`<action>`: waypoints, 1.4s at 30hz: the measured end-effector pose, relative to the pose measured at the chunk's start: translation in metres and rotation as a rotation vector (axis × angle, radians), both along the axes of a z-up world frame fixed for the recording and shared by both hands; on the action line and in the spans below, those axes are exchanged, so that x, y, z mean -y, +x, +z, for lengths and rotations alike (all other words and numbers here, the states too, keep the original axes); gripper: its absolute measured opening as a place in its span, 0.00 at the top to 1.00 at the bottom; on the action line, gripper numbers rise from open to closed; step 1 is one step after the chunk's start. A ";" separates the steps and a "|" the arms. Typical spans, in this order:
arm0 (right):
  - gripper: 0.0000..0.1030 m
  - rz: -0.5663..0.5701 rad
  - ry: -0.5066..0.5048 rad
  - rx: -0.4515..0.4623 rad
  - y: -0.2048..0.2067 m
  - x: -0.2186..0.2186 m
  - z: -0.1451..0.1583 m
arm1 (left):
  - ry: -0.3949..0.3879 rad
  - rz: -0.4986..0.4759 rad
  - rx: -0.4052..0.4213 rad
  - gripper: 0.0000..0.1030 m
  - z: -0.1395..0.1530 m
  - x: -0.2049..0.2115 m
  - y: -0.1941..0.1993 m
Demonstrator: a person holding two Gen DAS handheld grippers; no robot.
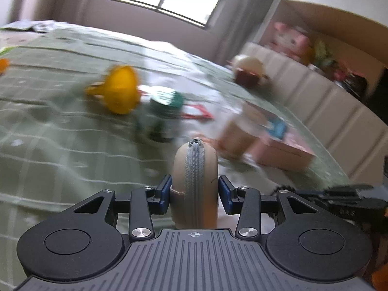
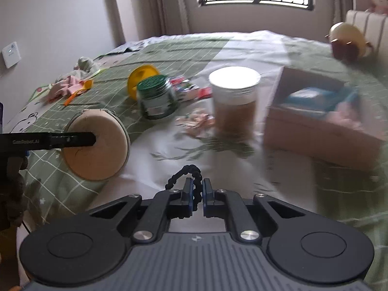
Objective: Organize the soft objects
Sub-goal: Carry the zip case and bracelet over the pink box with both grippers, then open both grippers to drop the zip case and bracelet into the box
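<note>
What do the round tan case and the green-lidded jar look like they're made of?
Round tan case: likely matte faux leather or fabric shell, with a grey zipper around its edge and fine creases. Green-lidded jar: seemingly clear glass or plastic, see-through wall, ribbed lid; blur leaves it open.

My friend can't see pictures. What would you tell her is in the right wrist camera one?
The right gripper pinches a black beaded cord above a green checked bed. At left, the left gripper holds a round tan zip pouch; beyond stand jars and an open box.
</note>
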State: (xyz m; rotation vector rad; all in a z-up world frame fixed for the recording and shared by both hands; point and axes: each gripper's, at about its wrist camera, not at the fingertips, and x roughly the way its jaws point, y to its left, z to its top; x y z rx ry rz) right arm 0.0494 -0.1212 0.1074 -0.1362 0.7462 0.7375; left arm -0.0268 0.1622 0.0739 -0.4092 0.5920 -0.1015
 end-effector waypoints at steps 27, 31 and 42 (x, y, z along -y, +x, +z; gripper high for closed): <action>0.93 -0.395 0.226 0.112 0.213 0.153 0.001 | -0.149 -0.217 -0.116 0.56 0.052 0.179 0.339; 0.93 -0.382 0.192 0.038 0.234 0.143 -0.031 | -0.019 -0.206 -0.244 0.56 0.025 0.193 0.369; 0.86 -0.268 -0.008 0.219 0.214 0.101 -0.046 | 0.289 -0.262 -0.227 0.45 0.019 0.240 0.373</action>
